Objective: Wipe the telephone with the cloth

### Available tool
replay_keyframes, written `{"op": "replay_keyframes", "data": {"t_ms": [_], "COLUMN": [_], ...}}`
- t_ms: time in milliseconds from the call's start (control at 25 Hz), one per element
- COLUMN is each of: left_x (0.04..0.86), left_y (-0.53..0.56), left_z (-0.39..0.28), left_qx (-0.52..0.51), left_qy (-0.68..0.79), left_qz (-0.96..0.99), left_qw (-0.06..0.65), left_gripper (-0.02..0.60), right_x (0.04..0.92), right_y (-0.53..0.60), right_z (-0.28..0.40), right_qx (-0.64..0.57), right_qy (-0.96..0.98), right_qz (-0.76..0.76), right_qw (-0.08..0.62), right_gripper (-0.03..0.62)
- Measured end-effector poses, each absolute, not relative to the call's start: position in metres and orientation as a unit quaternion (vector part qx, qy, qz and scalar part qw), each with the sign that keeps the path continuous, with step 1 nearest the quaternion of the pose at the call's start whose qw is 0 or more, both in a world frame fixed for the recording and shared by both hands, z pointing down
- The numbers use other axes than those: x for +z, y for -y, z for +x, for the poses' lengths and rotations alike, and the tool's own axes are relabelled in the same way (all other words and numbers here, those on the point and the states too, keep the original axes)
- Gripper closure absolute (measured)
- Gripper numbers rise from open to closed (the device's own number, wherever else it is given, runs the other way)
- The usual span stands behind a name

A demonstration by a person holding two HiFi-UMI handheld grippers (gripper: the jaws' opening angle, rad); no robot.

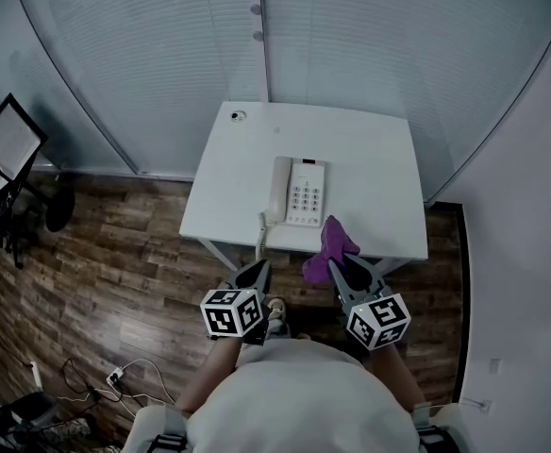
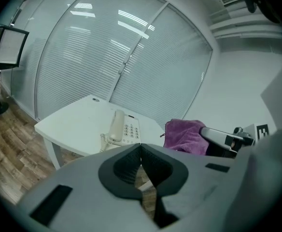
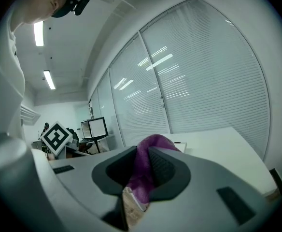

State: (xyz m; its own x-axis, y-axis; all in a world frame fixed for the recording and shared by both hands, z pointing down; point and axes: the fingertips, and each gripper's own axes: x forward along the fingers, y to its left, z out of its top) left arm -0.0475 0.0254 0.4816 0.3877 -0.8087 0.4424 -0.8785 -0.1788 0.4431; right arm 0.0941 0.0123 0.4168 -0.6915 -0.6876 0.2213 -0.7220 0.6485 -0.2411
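Dangling from right gripper (image 1: 344,268), cloth (image 1: 332,242), telephone (image 1: 299,192) beyond

Bench (image 1: 238,182): white, stood against the blinds.
Blinds (image 1: 143,55): closed slats behind glass panels.
Floor (image 1: 106,253): dark wood planks.
Screen (image 1: 9,140): tilted, well left of the bench.
Cables (image 1: 115,377): lay on the floor.

In the head view, part of the cloth (image 1: 332,242) is hidden between the jaws of the right hand-held gripper (image 1: 344,268), and the key markings on the telephone (image 1: 300,192) are too small to read. In the left gripper view, the cloth covers the right end of the counter (image 2: 73,122), and the body of the left hand-held gripper (image 2: 141,148) cuts off its near edge.
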Motion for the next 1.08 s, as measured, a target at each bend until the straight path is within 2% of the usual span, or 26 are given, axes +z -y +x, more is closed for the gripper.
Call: {"op": "replay_keyframes", "data": {"t_ms": [1080], "left_x": [0.481], "left_y": [-0.015], "left_z": [-0.041], "left_qx": [0.052], "left_qy": [0.549], "left_qz": [0.768], "left_qw": [0.325], "left_gripper": [0.560], "right_x": [0.414], "right_y": [-0.011], "right_z": [0.101], "right_qx": [0.155], "right_qy": [0.909], "right_qz": [0.385], "right_qw": [0.048], "right_gripper": [0.513]}}
